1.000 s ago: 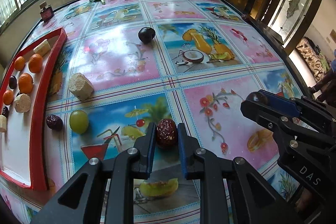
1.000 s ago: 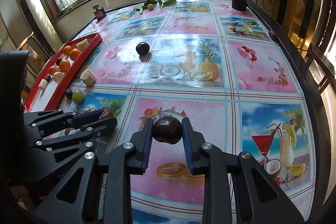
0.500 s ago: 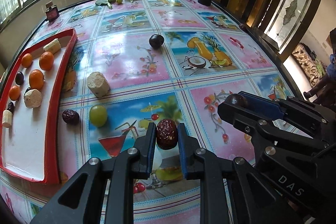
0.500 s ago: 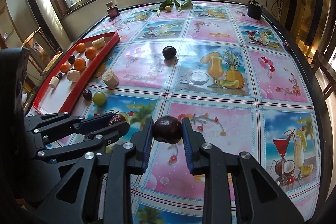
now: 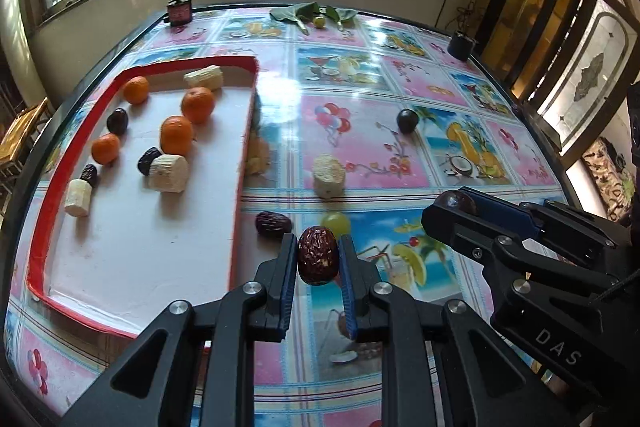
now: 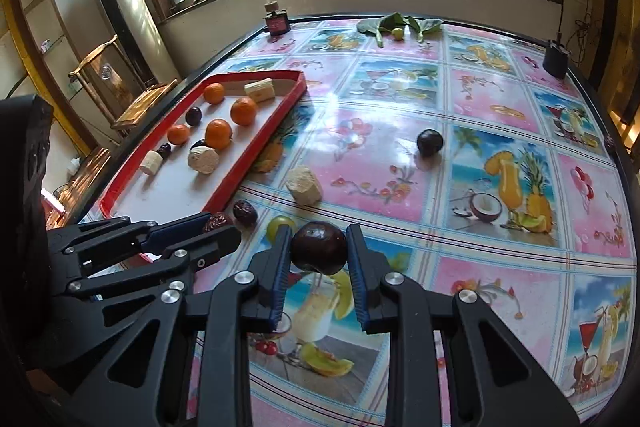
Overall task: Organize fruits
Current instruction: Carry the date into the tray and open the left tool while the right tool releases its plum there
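Red-rimmed tray w/ oranges at 10 o'clock. Left gripper jaws clamp a wrinkled red date above the table, beside the tray. Right gripper at 3 o'clock, jaws squeezing a dark plum.

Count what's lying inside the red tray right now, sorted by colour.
Orange fruits: 4
Pale chunks: 3
Dark fruits: 3
Total in the red tray: 10
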Demonstrator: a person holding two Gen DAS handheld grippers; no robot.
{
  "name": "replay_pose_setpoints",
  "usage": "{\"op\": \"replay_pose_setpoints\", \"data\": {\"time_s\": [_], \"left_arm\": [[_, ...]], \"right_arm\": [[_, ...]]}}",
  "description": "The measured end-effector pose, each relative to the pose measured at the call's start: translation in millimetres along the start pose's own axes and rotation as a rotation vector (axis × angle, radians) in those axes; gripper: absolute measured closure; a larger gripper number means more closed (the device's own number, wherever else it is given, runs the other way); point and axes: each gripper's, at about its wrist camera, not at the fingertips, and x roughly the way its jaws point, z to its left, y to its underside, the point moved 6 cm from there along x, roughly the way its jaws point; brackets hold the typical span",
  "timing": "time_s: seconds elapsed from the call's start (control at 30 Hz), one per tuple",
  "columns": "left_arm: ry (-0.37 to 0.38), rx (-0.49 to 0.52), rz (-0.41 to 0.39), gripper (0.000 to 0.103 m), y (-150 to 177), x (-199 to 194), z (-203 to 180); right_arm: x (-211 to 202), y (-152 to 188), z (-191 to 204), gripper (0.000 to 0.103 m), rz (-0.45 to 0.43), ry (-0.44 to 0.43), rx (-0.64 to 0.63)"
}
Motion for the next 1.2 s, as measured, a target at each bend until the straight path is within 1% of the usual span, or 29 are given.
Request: {"op": "replay_pose_setpoints", "data": {"time_s": [0.23, 0.4, 0.5, 0.6, 0.73, 0.83, 1.03, 1.2], "left_arm": [[-0.07, -0.114, -0.017, 0.083, 3, -13, 60], [-0.144, -0.19, -0.037, 0.083, 1, -21, 109], [-0.188, -0.233, -0.037, 0.084, -1, -20, 137], [-0.225, -0.268, -0.027, 0.084, -1, -16, 161], [-0.242, -0.296, -0.013, 0.084, -1, -7, 178], [-0.248, -0.307, 0.002, 0.084, -1, 3, 186], [-0.251, -0.313, 0.035, 0.084, 0, 19, 191], [-0.275, -0.295, 0.026, 0.083, -5, 22, 191]], "right_arm": [[27, -17, 54, 0.074, 0.016, -0.086, -0.084], [48, -32, 87, 0.074, 0.028, -0.139, -0.121], [62, -37, 105, 0.073, 0.036, -0.149, -0.163], [77, -40, 118, 0.073, 0.055, -0.159, -0.179], [94, -37, 129, 0.073, 0.089, -0.172, -0.186], [105, -35, 134, 0.073, 0.11, -0.167, -0.203], [120, -32, 131, 0.073, 0.145, -0.148, -0.208], [128, -31, 131, 0.073, 0.164, -0.137, -0.221]]}}
